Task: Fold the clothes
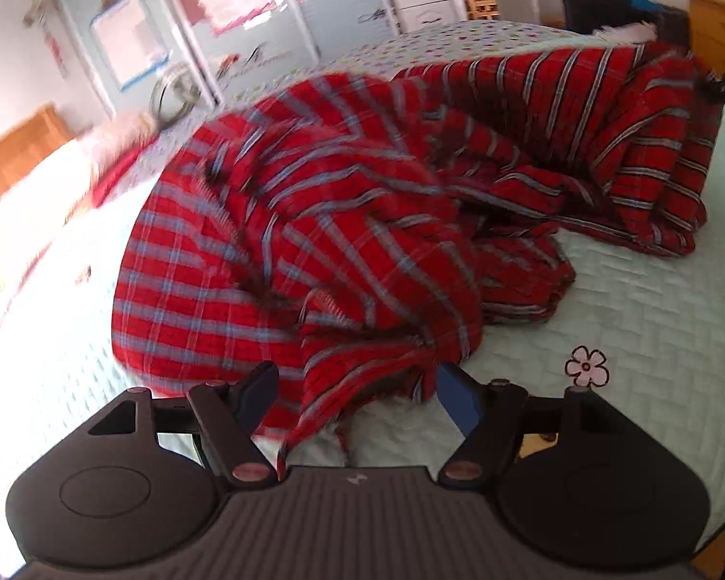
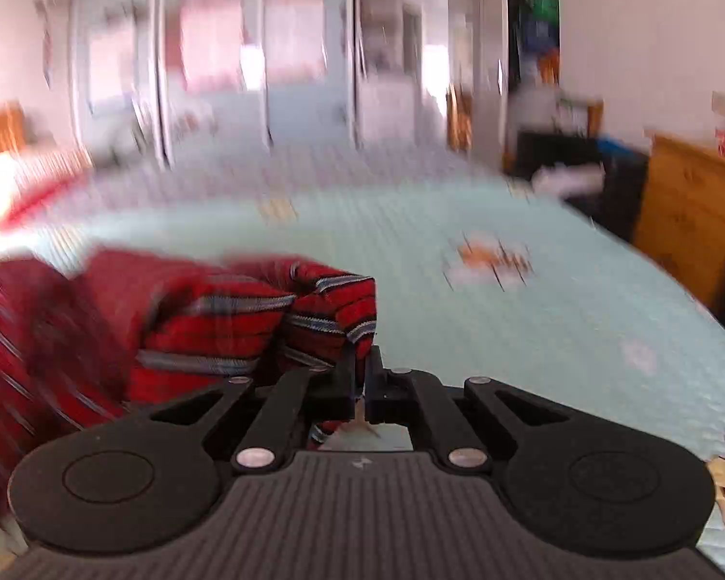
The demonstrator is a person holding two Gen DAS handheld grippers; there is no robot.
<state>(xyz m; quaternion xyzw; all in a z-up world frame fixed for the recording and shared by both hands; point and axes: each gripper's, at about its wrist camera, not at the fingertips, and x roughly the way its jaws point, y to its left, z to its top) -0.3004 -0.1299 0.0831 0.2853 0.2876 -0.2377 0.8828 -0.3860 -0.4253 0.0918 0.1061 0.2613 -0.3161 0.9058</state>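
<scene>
Two grippers are working one red plaid garment (image 1: 314, 222) that is lying crumpled across a pale green quilted bedspread (image 1: 628, 319). The left gripper (image 1: 357, 401) is standing wide, a hanging fold of the cloth sitting between its jaws without being pinched. The right gripper (image 2: 361, 377) is clamping shut on a striped edge of the garment (image 2: 333, 304), which is bunching up to its left.

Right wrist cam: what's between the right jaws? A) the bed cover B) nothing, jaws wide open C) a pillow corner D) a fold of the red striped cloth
D: the right gripper has its jaws closed together on a fold of the red striped cloth, lifted above the pale green bed cover.
</scene>
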